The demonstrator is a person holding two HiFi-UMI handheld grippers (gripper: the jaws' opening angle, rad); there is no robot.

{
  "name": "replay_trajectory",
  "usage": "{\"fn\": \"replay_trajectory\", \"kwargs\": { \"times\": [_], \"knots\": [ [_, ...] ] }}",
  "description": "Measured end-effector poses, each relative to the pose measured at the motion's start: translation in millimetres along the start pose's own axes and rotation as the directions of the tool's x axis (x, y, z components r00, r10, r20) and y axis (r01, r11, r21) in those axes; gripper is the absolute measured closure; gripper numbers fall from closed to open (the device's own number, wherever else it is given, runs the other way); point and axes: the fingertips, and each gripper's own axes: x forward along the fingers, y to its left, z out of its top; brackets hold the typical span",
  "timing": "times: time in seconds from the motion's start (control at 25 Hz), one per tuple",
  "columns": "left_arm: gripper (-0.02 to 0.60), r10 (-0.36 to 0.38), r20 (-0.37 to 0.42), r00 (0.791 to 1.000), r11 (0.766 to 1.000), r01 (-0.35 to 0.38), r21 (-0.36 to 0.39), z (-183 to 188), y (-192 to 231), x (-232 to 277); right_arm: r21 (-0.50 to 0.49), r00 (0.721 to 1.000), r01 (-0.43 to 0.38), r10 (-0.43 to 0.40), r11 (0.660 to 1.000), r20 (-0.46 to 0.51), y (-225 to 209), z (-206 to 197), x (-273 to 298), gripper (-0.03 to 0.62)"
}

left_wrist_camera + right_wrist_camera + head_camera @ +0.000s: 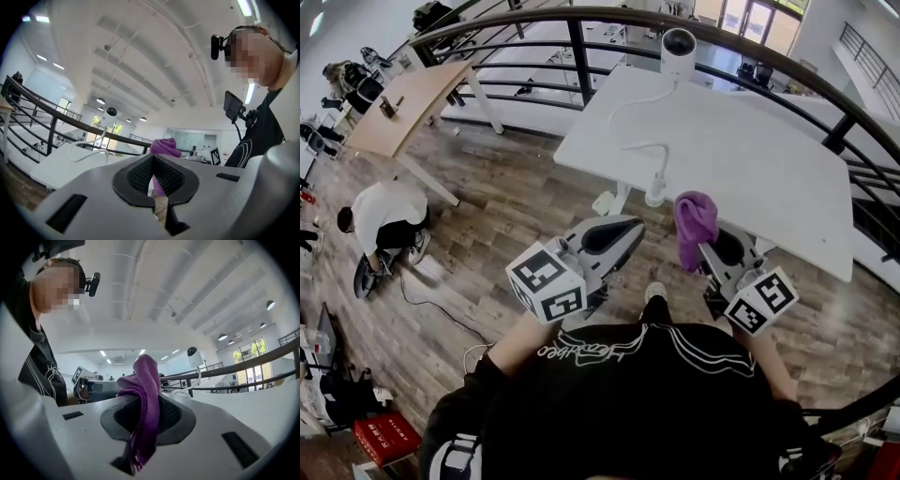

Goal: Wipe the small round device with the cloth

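Note:
The small round device, a white camera with a dark dome, stands at the far edge of the white table. It also shows in the left gripper view and the right gripper view. A purple cloth sticks up out of my right gripper, at the table's near edge. In the right gripper view the cloth is pinched in that gripper. My left gripper hovers just off the near edge, left of the cloth. Seen in its own view, the left gripper is shut and empty.
A white cable runs from the device across the table to a clamp at the near edge. A black curved railing rings the table. On the floor below are a wooden table and a crouching person.

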Motion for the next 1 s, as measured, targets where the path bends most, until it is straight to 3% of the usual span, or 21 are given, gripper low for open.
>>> {"fn": "replay_trajectory", "kwargs": {
  "times": [0.28, 1.0],
  "knots": [
    [0.574, -0.013, -0.008, 1.000, 0.999, 0.013, 0.046, 2.3, -3.0, 11.1, 0.018, 1.000, 0.025, -0.025, 1.000, -0.010, -5.7, -5.2, -2.7, 0.528],
    [0.574, 0.011, -0.020, 1.000, 1.000, -0.011, 0.009, -10.5, 1.1, 13.4, 0.037, 1.000, 0.029, -0.029, 0.999, -0.009, -3.6, -7.4, -6.1, 0.528]
  ]
}}
